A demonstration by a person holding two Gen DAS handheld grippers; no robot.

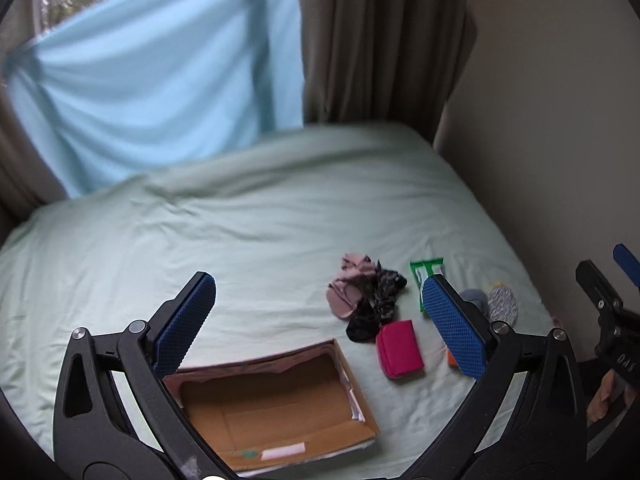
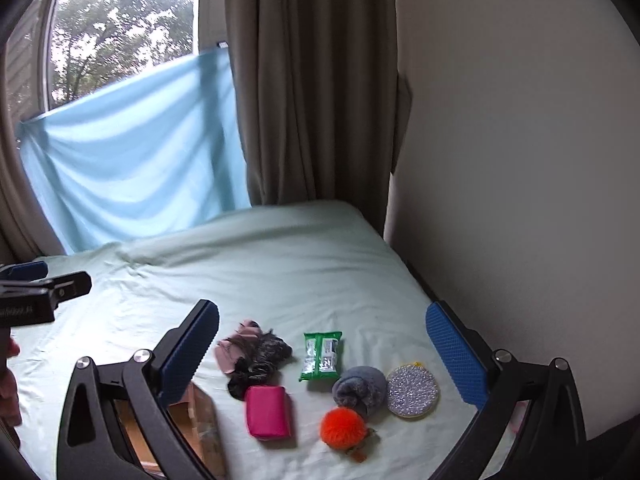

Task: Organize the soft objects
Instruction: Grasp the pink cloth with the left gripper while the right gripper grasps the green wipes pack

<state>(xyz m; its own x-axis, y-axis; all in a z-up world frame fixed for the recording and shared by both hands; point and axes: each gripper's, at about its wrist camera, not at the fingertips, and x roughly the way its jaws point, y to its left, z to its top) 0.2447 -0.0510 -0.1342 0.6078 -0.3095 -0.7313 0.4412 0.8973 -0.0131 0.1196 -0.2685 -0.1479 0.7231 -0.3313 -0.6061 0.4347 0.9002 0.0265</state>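
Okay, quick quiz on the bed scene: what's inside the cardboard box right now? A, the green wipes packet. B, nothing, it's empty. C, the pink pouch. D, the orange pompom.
B: the left wrist view looks straight into the cardboard box and shows only its bare brown bottom, while the pink pouch, orange pompom and green wipes packet all lie on the bed sheet beside it.

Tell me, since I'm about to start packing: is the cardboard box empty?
Empty as far as visible: the cardboard box shows only its bare brown floor; all soft items lie outside on the bed sheet.
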